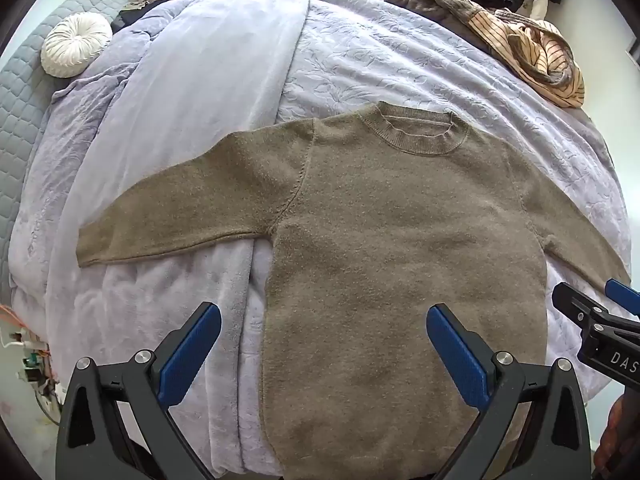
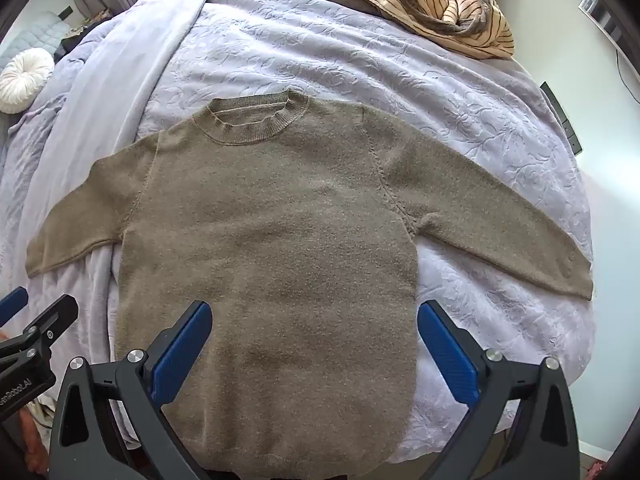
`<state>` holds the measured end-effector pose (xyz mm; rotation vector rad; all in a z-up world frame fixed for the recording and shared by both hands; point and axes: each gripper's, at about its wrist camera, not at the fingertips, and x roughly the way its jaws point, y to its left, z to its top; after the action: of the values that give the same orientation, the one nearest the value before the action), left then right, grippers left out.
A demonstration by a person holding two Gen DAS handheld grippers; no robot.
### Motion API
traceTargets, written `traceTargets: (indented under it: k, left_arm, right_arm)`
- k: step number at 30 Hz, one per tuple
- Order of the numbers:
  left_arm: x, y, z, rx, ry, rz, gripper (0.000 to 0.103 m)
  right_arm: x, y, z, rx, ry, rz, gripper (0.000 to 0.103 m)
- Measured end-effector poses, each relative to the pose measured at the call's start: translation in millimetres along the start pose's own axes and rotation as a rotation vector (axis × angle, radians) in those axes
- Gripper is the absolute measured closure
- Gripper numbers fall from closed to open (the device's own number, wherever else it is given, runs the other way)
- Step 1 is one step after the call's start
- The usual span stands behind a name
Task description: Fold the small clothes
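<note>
Lavender bedspread (image 2: 400, 92), brown sweater (image 2: 272, 232) flat.

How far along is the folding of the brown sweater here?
Done: the brown sweater lies flat on the bed, face up, both sleeves spread out. In hand: nothing; left gripper and right gripper hover open above its lower part. Left: every fold, plus the clothes pile behind.

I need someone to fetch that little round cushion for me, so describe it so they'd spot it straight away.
Start at the bed with the lilac bedspread and the brown sweater spread flat. Look to the far left corner, beside the grey quilted cushion. The round cushion lies there: cream white, pleated, gathered to a centre dimple, the only round thing.
</note>
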<state>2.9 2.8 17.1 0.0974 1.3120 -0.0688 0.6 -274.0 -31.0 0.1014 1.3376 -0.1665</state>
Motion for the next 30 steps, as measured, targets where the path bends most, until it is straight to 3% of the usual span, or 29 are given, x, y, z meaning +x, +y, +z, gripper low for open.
traceTargets:
  k: [30]
  left_arm:
    - [2.3,2.2,-0.5,-0.007,0.008,0.004,0.0]
  right_arm:
    - [-0.2,-1.5,0.8,0.002,0.011,0.018,0.001]
